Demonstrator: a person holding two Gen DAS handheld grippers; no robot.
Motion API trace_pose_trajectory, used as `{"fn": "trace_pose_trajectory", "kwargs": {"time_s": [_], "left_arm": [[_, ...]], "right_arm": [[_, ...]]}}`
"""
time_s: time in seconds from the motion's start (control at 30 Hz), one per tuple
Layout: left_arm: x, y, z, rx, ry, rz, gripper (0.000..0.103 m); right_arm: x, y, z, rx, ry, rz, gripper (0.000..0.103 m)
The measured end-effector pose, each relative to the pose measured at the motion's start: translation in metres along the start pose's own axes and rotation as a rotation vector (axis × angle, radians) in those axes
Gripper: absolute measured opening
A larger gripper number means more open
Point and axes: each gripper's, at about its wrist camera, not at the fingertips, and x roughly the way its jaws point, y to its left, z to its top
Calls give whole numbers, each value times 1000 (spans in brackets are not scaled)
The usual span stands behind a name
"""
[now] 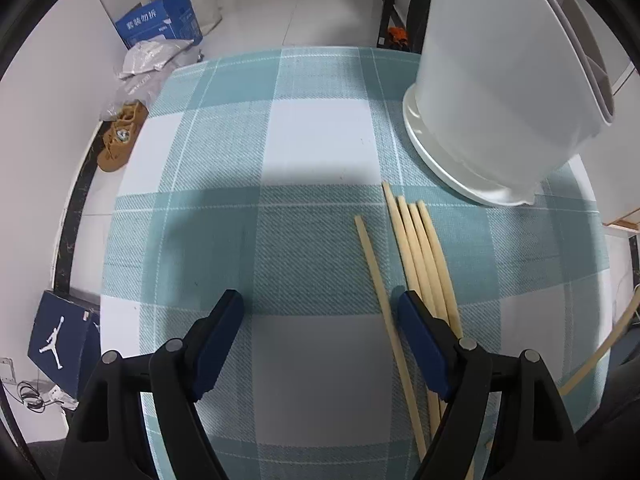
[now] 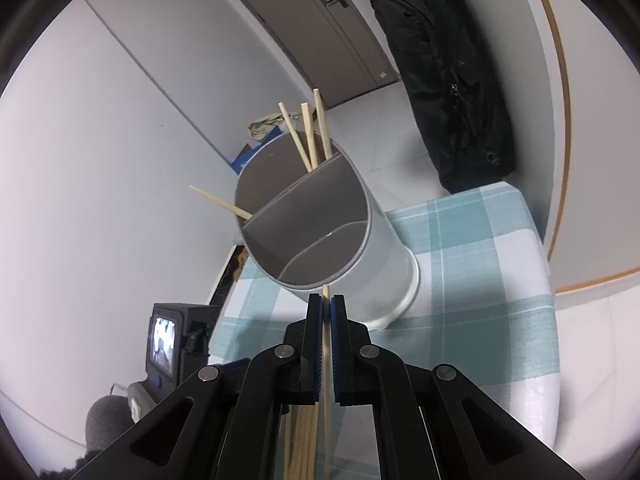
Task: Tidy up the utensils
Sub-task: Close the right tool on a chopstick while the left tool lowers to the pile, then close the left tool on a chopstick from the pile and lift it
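Several wooden chopsticks (image 1: 420, 256) lie on the teal checked tablecloth (image 1: 280, 140), just in front of a white utensil holder (image 1: 500, 80) on its saucer. My left gripper (image 1: 320, 308) is open and empty above the cloth, its right finger (image 1: 424, 344) over the chopsticks. My right gripper (image 2: 326, 304) is shut on a single chopstick (image 2: 326, 360), held up near the holder's rim (image 2: 360, 248). The holder (image 2: 380, 264) has grey dividers. Three chopsticks (image 2: 308, 132) stand in its far compartment and one chopstick (image 2: 220, 202) leans out at the left.
On the floor left of the table are a blue carton (image 1: 160, 20), plastic bags, brown shoes (image 1: 120, 136) and a navy shoebox (image 1: 60, 344). A black bag (image 2: 448, 72) hangs behind the table. A device with a small screen (image 2: 168, 340) sits at lower left.
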Motion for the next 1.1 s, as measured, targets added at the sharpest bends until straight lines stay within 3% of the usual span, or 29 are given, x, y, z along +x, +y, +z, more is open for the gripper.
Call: {"fn": "trace_pose_trajectory", "kwargs": {"time_s": [0.1,0.33,0.37,0.47,0.67,0.8,1.1], "left_arm": [[3,0,7,12,-7,8,75],[1,-7,17,46,-32,-42,30],[0,-7,18,52,-34,-46,20],[0,-10,20,60,-40,-66,4],[1,-2,27,-7,-46,-143,1],[-10,0,28,-25,-96,-161,1],[-62,3,18,-65,-316,-242,1]], "right_arm": [[1,4,0,-14,-1,2,3],[4,-1,1,-3,8,-1,3],[5,-2,1,1,10,-1,3],[6,-4,3,7,11,-3,3],[11,-8,3,1,17,-8,3],[8,-6,4,-2,3,-9,3],[5,10,-1,-43,-18,-3,3]]}}
